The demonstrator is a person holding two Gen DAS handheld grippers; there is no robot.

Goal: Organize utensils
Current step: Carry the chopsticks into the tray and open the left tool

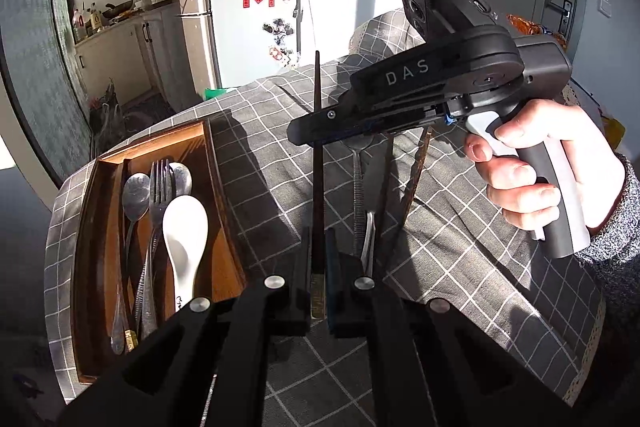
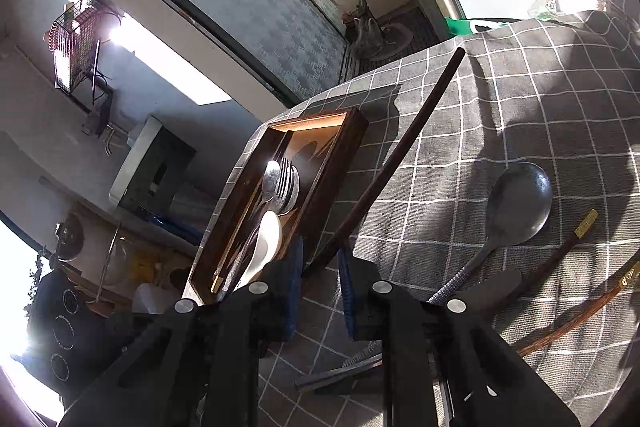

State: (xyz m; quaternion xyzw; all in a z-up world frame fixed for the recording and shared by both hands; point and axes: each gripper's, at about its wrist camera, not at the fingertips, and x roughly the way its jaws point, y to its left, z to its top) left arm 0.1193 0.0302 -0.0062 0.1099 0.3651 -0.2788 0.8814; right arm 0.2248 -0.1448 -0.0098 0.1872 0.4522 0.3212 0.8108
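Dark wood, capped in gold at one end: the chopstick is what both claws attend to. In the left wrist view the left gripper is pressed together on it just above that cap, so the stick stands clear of the checked tablecloth and juts forward. The right gripper, carried by a hand, crosses the stick higher up. I judge this a steadying hold or a hand-over, since one pinch near the end leaves a long stick free to swing. The wooden tray lies along the surface's left edge, with a fork, metal spoons and a white spoon in its wide compartment. Its narrow slot along the outer wall looks meant for chopsticks.

In the right wrist view the stick runs up between the right claw's jaws. They stand narrowly spread around it, with cloth showing between the stick and one pad, so they do not pinch it yet. A large metal spoon and two more chopsticks lie loose toward the surface's right edge, unsorted. The tray is just beyond the claw at the left edge, and a pale chopstick already lies in its slot.
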